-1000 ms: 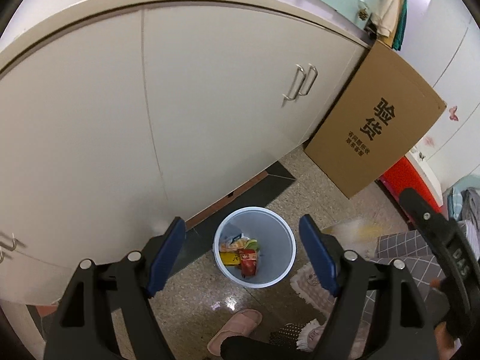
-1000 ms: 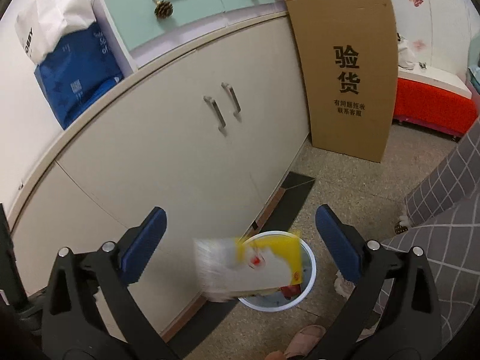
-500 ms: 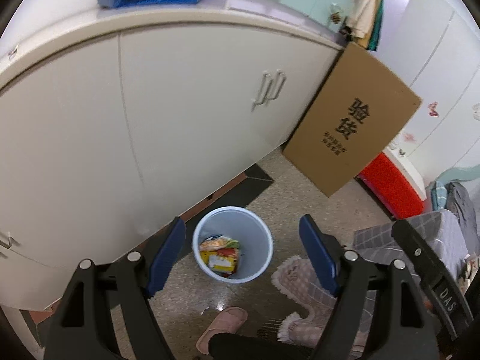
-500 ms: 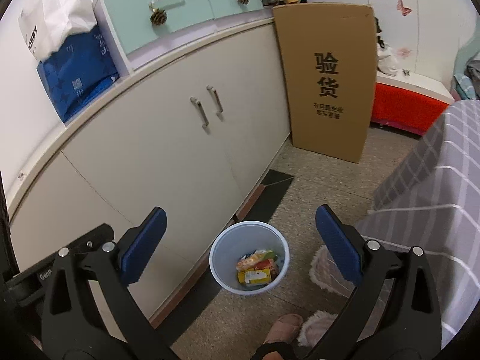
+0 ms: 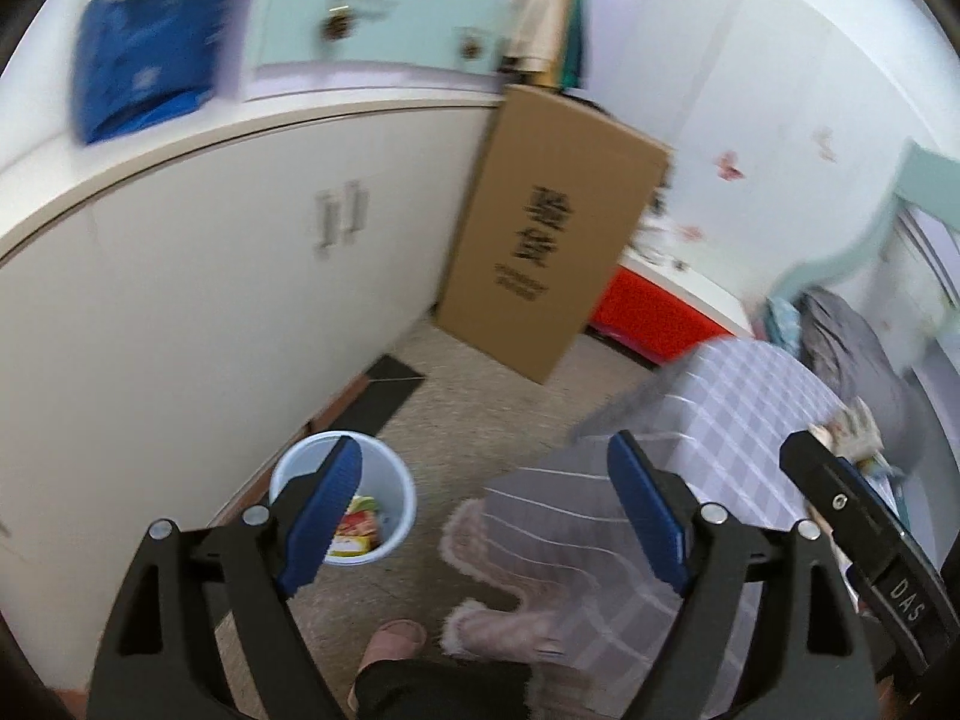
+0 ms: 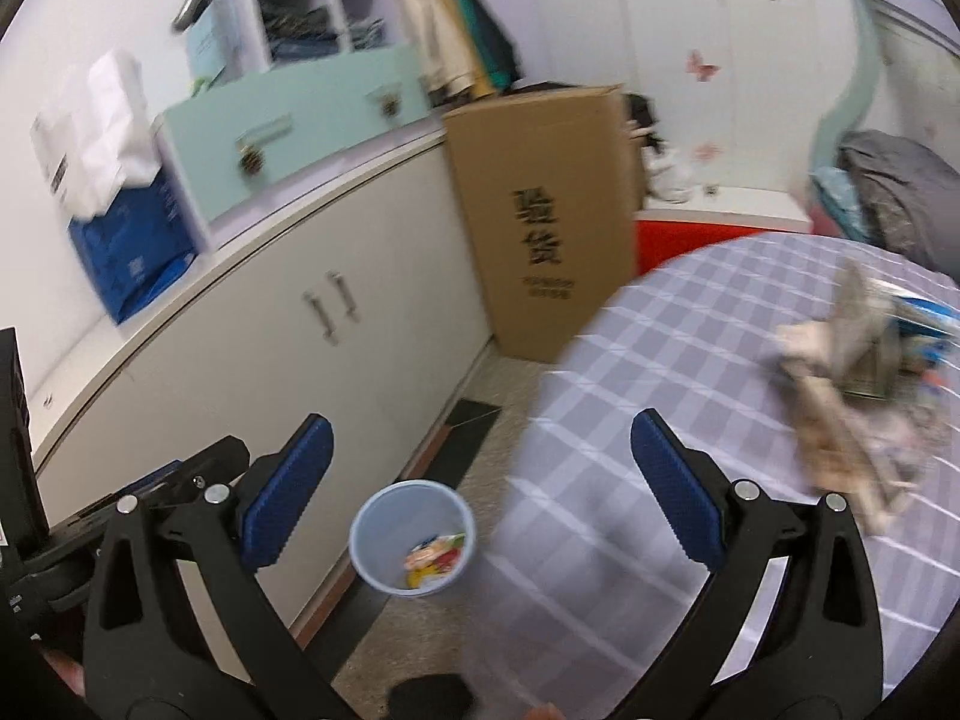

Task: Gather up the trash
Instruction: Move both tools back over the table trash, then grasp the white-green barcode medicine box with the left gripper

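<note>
A pale blue bin (image 5: pixel 397 498) stands on the floor by the cabinet, with colourful wrappers (image 5: pixel 360 531) inside it. My left gripper (image 5: pixel 483 456) hangs above and to the right of the bin; its jaws are opening and nothing is between them. In the right wrist view the bin (image 6: pixel 384 546) with its wrappers (image 6: pixel 435 558) lies below my right gripper (image 6: pixel 480 438), which is open and empty. A blurred heap of crumpled paper and packets (image 6: pixel 852 372) lies on the checked tablecloth (image 6: pixel 690 360) at the right, away from both grippers. The same heap (image 5: pixel 858 426) shows small in the left wrist view.
A white cabinet (image 5: pixel 180 300) runs along the left. A tall cardboard box (image 5: pixel 552 234) leans at its end, with a red box (image 5: pixel 648 312) beyond. A person's slippered feet (image 5: pixel 393 654) stand by the table's edge (image 5: pixel 600 468). A blue bag (image 6: pixel 132 252) sits on the cabinet top.
Both views have swung up and to the right, from the bin towards the table. The wrapper falling below the right gripper a second ago has dropped into the bin.
</note>
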Motion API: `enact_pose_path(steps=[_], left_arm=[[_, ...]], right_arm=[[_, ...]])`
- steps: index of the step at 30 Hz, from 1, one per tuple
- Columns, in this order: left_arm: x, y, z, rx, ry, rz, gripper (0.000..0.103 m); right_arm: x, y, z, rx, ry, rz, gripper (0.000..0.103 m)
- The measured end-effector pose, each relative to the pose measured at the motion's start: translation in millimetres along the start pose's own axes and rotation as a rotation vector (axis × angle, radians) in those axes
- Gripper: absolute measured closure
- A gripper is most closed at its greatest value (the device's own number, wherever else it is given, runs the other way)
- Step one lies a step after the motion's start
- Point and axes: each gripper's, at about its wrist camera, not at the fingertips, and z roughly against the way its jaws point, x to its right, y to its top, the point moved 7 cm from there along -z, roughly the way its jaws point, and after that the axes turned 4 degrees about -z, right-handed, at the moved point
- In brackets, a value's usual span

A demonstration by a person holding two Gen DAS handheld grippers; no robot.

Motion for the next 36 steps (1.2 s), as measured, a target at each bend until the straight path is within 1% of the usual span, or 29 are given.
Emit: enact_pose_path(steps=[2,4,5,6,9,11,12,14,17,19,22,23,24,26,29,31,32,33,34,36], left_arm=[[34.4,-3.8,1.6,0.003,-0.014,-0.056,0.02],[60.1,-6.4,1.3,0.002,0.0,-0.102,0.019],[80.1,-7.9,-0.6,0.004,-0.003,-0.138,0.019],[91.8,-9.3,-1.5,0.0,-0.011,-0.16,0.019],[143.8,-14.0,-9.0,-0.015,-0.071,-0.249,0.019],[168.9,-17.6,-12.3,-0.016,-0.085,-0.298,0.019],[189.1,-20.2,-15.3,-0.015,-0.11,-0.335,0.019],[219.9,-26.2,-21.6,-0.021,-0.127,-0.402,0.019],[252.4,-32.3,-28.5,-0.015,-0.141,-0.479,0.019],[268.8,-35.2,-35.8,-0.015,-0.124,-0.523,0.019],[284.8,-32.6,-49.6,-0.017,-0.128,-0.555,0.019],[286.7,-31.8,-52.8,-0.019,-0.126,-0.559,0.021],[288.7,-30.9,-58.2,-0.027,-0.125,-0.569,0.027],[296.8,-31.2,-66.7,-0.044,-0.135,-0.584,0.031],[308.2,-31.9,-71.6,-0.04,-0.157,-0.596,0.042],[318.6,-33.1,-75.2,-0.042,-0.197,-0.619,0.062],[321.9,-33.7,-76.8,-0.046,-0.211,-0.626,0.068],[327.4,-34.8,-79.2,-0.054,-0.227,-0.636,0.082],[330.7,-34.8,-81.1,-0.056,-0.23,-0.64,0.098],[330.9,-33.3,-83.3,-0.051,-0.221,-0.619,0.101]], right_arm=[[31.3,3.0,19.0,0.022,-0.041,-0.031,0.006],[59.2,3.6,36.8,0.05,-0.085,-0.054,0.006],[69.2,4.4,42.6,0.06,-0.1,-0.061,0.006],[82.1,5.1,49.3,0.068,-0.12,-0.069,0.006],[122.1,6.2,67.9,0.094,-0.175,-0.118,0.006],[149.5,7.2,78.7,0.11,-0.208,-0.157,0.006],[163.5,8.0,84.1,0.122,-0.22,-0.183,0.006],[190.0,8.6,92.2,0.133,-0.249,-0.235,0.006],[218.0,10.3,97.1,0.143,-0.279,-0.287,0.006],[235.0,13.0,97.1,0.141,-0.295,-0.306,0.006],[248.8,15.5,96.5,0.142,-0.31,-0.317,0.006],[251.0,15.4,96.7,0.142,-0.311,-0.319,0.006],[253.8,16.3,94.9,0.139,-0.309,-0.318,0.006],[258.6,17.8,92.4,0.133,-0.31,-0.312,0.006],[262.3,20.6,85.8,0.121,-0.317,-0.303,0.006],[265.3,22.1,82.9,0.116,-0.317,-0.304,0.006],[267.2,23.4,81.1,0.114,-0.317,-0.305,0.006],[269.3,24.5,78.9,0.109,-0.319,-0.306,0.006],[270.5,25.4,77.0,0.104,-0.319,-0.307,0.006],[275.4,27.4,73.1,0.094,-0.332,-0.308,0.006]])
